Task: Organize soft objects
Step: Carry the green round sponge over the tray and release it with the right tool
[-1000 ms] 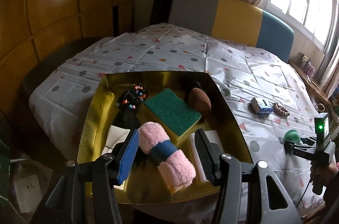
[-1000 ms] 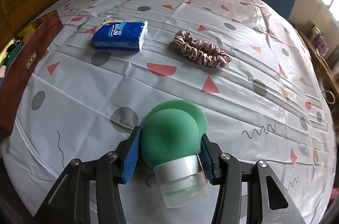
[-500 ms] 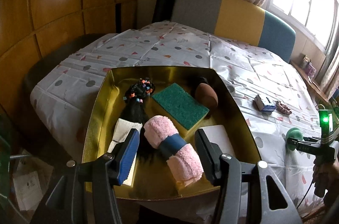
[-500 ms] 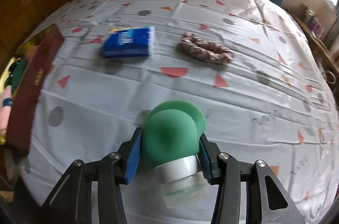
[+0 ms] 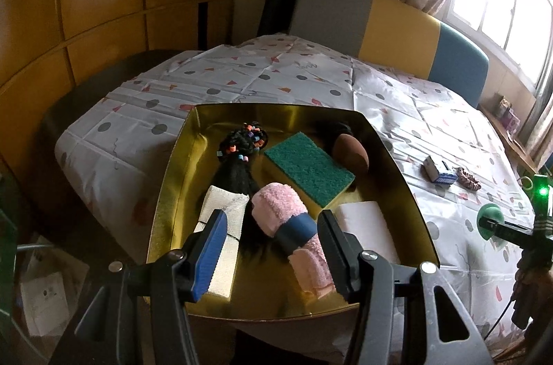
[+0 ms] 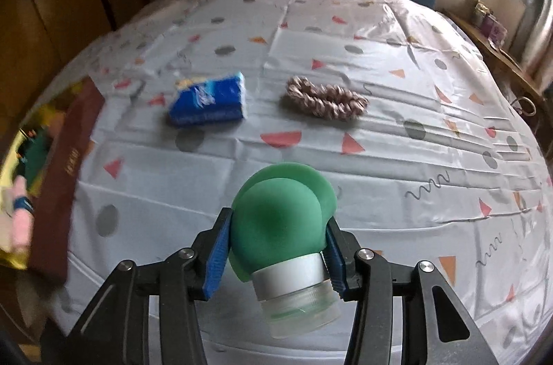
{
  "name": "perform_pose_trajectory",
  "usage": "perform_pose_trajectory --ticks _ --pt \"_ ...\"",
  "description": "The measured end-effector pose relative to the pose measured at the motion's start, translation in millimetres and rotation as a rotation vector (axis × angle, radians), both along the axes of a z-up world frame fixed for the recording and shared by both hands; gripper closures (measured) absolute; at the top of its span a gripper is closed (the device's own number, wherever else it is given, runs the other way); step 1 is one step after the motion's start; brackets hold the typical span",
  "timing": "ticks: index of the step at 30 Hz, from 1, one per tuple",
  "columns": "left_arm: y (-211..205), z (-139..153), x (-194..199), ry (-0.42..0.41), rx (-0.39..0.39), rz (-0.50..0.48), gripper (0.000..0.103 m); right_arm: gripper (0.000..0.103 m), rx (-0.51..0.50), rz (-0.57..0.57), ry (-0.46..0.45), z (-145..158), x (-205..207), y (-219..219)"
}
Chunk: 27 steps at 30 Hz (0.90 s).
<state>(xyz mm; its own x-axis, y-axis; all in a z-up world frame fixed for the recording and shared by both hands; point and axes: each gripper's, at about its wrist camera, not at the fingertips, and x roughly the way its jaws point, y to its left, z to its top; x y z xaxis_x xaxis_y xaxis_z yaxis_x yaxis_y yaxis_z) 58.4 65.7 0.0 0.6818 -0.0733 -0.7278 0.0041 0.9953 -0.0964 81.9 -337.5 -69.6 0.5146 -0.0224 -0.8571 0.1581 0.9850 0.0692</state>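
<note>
Tray (image 5: 172, 164) in the left wrist view, gold, already gathering sponge (image 5: 307, 168), pink towel roll (image 5: 287, 223), hair tie bundle (image 5: 242, 143). Left gripper (image 5: 273, 247) spread wide, empty, above the roll.

Green squeeze bottle (image 6: 280, 226) in the right wrist view, pinched at both sides by the right gripper (image 6: 276, 247), clear of the tablecloth (image 6: 414, 157), probably bound for the tray. Tissue pack (image 6: 207, 104) and scrunchie (image 6: 326, 99) lying beyond, not yet sorted.

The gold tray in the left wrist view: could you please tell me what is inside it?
Inside the gold tray: a beaded black hairpiece, green sponge, brown makeup sponge, banded pink towel roll, and two white folded cloths, partly hidden by the open left gripper.
</note>
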Motion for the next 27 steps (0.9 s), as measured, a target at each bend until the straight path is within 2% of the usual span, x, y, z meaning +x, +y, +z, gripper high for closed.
perform_pose_trajectory --ticks 8,17,27 --pt "2.4 3.5 -4.4 -0.015 0.001 0.005 0.048 0.054 0.103 0.132 -0.049 13.9 -4.0 61.4" --pt "4.3 3.4 -5.1 -0.01 0.01 0.013 0.048 0.054 0.164 0.311 -0.108 37.0 -2.9 134.9" --pt "10.6 3.3 -6.0 -0.013 0.014 0.039 0.048 0.054 0.202 0.524 -0.104 53.7 15.6 220.5"
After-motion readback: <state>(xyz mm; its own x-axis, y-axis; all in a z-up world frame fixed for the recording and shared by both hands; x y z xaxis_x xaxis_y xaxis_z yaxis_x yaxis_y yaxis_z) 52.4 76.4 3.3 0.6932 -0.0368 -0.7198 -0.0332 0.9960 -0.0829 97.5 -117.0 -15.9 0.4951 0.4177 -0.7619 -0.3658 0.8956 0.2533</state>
